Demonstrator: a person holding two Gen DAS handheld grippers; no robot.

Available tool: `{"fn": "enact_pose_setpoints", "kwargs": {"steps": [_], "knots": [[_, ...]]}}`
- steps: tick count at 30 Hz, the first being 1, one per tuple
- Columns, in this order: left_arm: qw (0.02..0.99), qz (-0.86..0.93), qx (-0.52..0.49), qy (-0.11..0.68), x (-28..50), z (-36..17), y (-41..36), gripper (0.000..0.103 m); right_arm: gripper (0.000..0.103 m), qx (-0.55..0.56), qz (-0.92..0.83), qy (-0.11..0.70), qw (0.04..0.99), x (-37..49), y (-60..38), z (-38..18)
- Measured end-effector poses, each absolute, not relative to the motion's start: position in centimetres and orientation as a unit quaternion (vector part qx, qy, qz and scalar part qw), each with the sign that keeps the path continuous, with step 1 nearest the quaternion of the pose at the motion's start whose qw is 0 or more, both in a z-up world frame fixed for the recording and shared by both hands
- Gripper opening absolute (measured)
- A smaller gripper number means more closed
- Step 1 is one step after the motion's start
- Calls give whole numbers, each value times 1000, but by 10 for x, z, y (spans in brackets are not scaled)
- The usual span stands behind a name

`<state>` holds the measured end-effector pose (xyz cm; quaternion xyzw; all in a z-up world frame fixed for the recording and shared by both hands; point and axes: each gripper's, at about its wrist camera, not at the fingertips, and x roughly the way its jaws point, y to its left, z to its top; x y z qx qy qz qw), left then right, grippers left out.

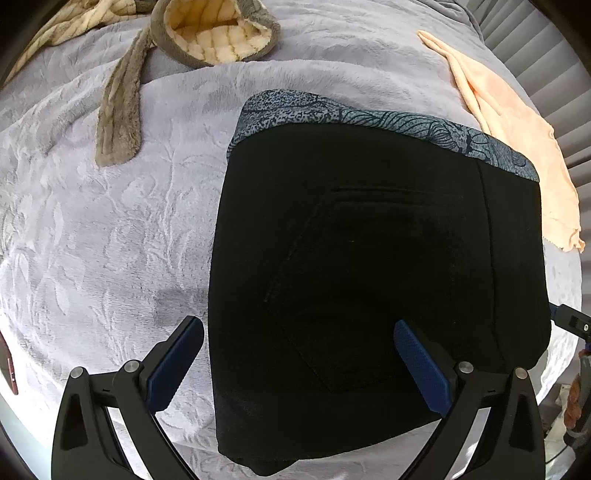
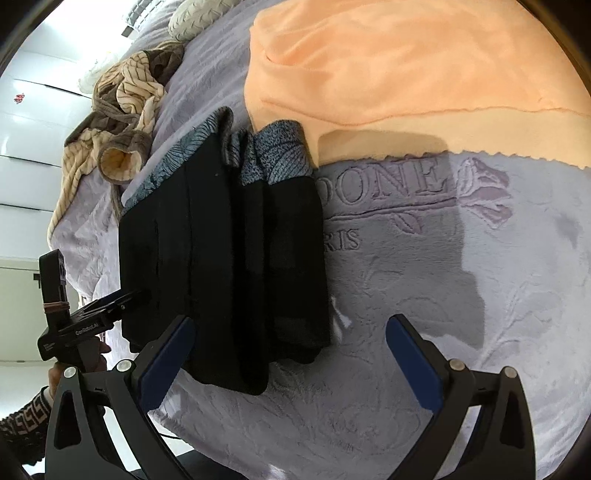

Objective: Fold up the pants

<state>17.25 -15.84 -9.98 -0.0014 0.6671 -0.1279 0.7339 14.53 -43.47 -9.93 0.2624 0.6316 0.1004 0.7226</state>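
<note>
Black pants (image 1: 376, 266) with a blue-grey patterned band lie folded in a thick stack on a lilac plush bedspread (image 1: 110, 221). My left gripper (image 1: 299, 354) is open and empty, just above the stack's near left part, one finger over the bedspread, one over the pants. In the right wrist view the folded pants (image 2: 225, 258) show their layered edge. My right gripper (image 2: 291, 354) is open and empty beside the stack's near end, its left finger next to the pants. The left gripper (image 2: 110, 310) appears at the stack's far side.
A peach cloth (image 2: 406, 62) lies beyond the pants; it also shows in the left wrist view (image 1: 517, 140). A brown and cream striped fleece garment (image 1: 207, 33) lies at the far left of the bed. The bed's edge is close behind both grippers.
</note>
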Motion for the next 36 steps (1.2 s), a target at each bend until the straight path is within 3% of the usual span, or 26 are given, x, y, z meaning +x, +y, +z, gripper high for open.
{"fn": "enact_pose_setpoints", "kwargs": {"steps": [18, 27, 33, 36], "knots": [[714, -204, -63, 667, 203, -103, -104, 103, 103, 306, 167, 636, 689, 168, -445, -129], [690, -257, -63, 673, 211, -122, -127, 103, 103, 390, 254, 607, 644, 191, -436, -145], [691, -258, -94, 668, 219, -127, -114, 103, 103, 379, 253, 626, 633, 198, -427, -159], [707, -257, -84, 654, 213, -115, -113, 95, 97, 390, 233, 635, 624, 196, -429, -158]]}}
